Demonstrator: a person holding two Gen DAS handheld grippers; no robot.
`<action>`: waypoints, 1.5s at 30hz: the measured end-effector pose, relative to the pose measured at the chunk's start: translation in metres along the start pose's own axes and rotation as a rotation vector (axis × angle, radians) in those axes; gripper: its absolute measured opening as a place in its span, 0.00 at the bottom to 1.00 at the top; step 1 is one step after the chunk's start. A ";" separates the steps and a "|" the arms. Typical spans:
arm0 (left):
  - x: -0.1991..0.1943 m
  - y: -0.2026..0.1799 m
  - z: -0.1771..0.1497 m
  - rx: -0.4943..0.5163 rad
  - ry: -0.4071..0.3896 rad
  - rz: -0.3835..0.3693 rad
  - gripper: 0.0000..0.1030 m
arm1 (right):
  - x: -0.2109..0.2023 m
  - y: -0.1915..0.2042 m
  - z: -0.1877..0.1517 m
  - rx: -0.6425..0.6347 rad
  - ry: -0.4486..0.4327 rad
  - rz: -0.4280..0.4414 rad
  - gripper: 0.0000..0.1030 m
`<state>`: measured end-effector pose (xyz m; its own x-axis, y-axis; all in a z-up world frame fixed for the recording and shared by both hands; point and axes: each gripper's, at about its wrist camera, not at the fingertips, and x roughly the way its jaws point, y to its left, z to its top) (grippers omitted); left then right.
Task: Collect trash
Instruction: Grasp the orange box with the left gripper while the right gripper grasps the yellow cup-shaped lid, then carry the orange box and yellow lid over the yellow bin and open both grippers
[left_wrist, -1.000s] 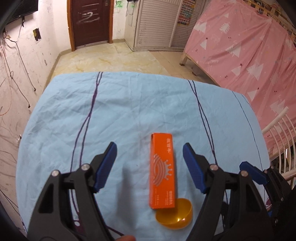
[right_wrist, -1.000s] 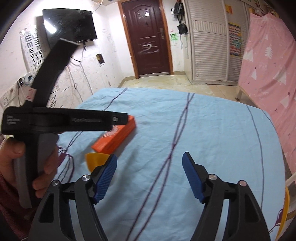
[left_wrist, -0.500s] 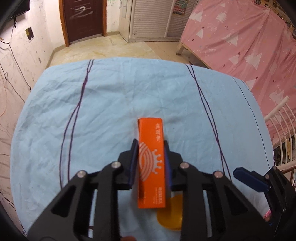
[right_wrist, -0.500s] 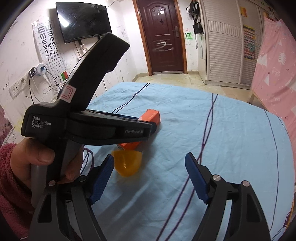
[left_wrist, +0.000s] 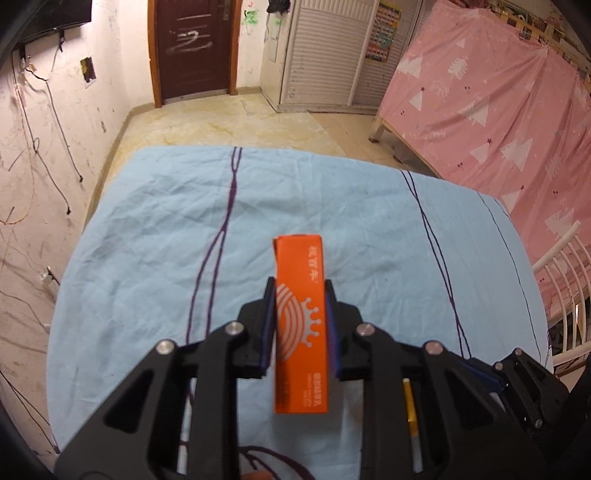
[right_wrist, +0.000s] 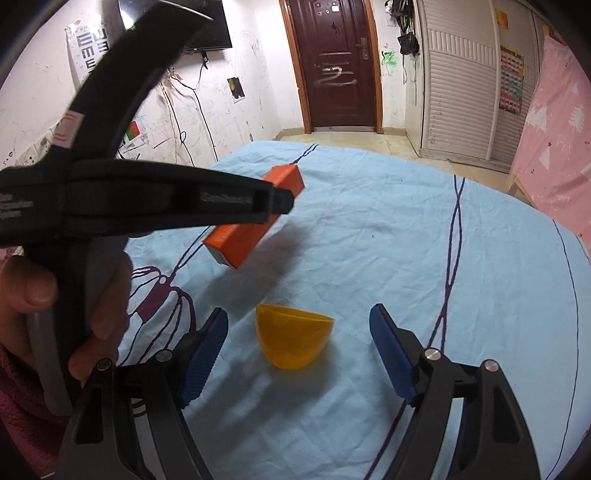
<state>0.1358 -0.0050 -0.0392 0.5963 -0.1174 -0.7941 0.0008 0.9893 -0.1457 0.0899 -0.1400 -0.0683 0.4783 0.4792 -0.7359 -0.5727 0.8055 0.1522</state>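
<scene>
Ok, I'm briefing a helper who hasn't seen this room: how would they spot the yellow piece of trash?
Look at the light blue bedsheet with purple lines. Near its front edge, between the open right gripper, lies a small yellow plastic half-shell, hollow like a cup. Unlike the long orange cardboard box held above it by the left gripper, it is rounded and rests on the sheet.

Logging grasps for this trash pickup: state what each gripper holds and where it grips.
The left gripper is shut on the orange box, clamping its long sides near mid-length, lifted off the sheet. The right gripper is open, holding nothing.
</scene>
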 end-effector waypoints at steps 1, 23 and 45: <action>-0.001 0.002 -0.001 -0.003 -0.004 0.000 0.21 | 0.000 -0.001 0.000 -0.001 0.002 -0.003 0.70; -0.008 -0.002 -0.001 -0.004 -0.028 -0.012 0.21 | -0.007 -0.018 0.004 0.042 -0.030 -0.052 0.34; -0.015 -0.099 0.002 0.152 -0.049 -0.031 0.21 | -0.095 -0.113 -0.025 0.205 -0.208 -0.151 0.34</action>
<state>0.1287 -0.1015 -0.0117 0.6325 -0.1473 -0.7605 0.1390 0.9874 -0.0757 0.0929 -0.2856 -0.0315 0.6855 0.3932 -0.6127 -0.3490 0.9161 0.1974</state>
